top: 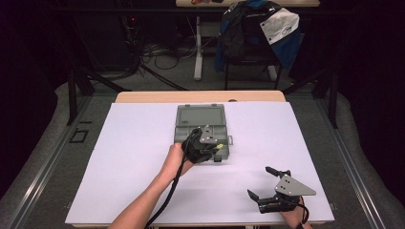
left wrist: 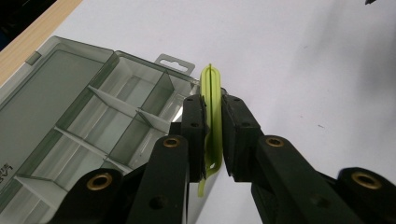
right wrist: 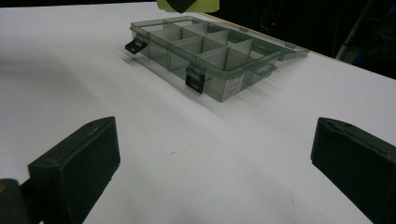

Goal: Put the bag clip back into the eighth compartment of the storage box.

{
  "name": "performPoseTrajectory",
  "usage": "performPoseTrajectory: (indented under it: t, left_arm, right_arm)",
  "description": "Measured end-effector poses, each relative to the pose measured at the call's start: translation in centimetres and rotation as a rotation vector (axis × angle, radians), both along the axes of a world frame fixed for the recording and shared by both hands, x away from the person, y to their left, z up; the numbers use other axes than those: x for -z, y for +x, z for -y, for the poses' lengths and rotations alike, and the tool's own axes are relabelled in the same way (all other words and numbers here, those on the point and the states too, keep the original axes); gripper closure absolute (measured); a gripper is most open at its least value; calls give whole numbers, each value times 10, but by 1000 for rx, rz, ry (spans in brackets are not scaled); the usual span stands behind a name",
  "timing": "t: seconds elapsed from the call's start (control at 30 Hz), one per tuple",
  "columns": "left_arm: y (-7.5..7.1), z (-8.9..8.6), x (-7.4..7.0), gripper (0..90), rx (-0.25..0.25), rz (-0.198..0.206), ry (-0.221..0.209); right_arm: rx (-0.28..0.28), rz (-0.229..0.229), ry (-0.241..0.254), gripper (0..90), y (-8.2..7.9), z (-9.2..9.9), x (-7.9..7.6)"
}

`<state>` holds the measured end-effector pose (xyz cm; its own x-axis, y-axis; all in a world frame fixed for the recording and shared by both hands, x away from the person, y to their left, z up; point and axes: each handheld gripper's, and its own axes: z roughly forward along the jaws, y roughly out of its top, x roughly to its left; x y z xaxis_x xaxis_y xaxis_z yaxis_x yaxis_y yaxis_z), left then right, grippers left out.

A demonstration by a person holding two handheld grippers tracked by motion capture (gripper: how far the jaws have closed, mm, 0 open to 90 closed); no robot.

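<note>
The left gripper [left wrist: 213,135] pinches a thin yellow-green strip [left wrist: 212,100] edge-on between its jaws — held over the near right corner of the open grey box [top: 200,125], above the white sheet [top: 133,157]. The box's lid lies flat behind its divided compartments. The right gripper [top: 264,183] rests low on the sheet near the person's edge, well apart from the box — jaws spread wide, holding nothing.

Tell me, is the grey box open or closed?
Open. The box has its lid folded back flat on the table, and its divided compartments show bare from above.
</note>
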<state>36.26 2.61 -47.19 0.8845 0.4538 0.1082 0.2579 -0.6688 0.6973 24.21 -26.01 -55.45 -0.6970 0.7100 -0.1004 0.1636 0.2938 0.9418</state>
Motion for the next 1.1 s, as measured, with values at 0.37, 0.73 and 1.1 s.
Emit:
performPoseTrajectory:
  t: [0.37, 0.73, 1.1]
  left_arm:
    - [7, 4, -5, 801, -26, 2, -7]
    - [13, 11, -3, 800, -52, -10, -10]
    - [20, 17, -1, 801, -86, -32, -16]
  right_arm:
    - [1, -3, 4, 9, 1, 1, 0]
    - [2, -3, 4, 9, 0, 0, 0]
    - [3, -7, 3, 10, 0, 1, 0]
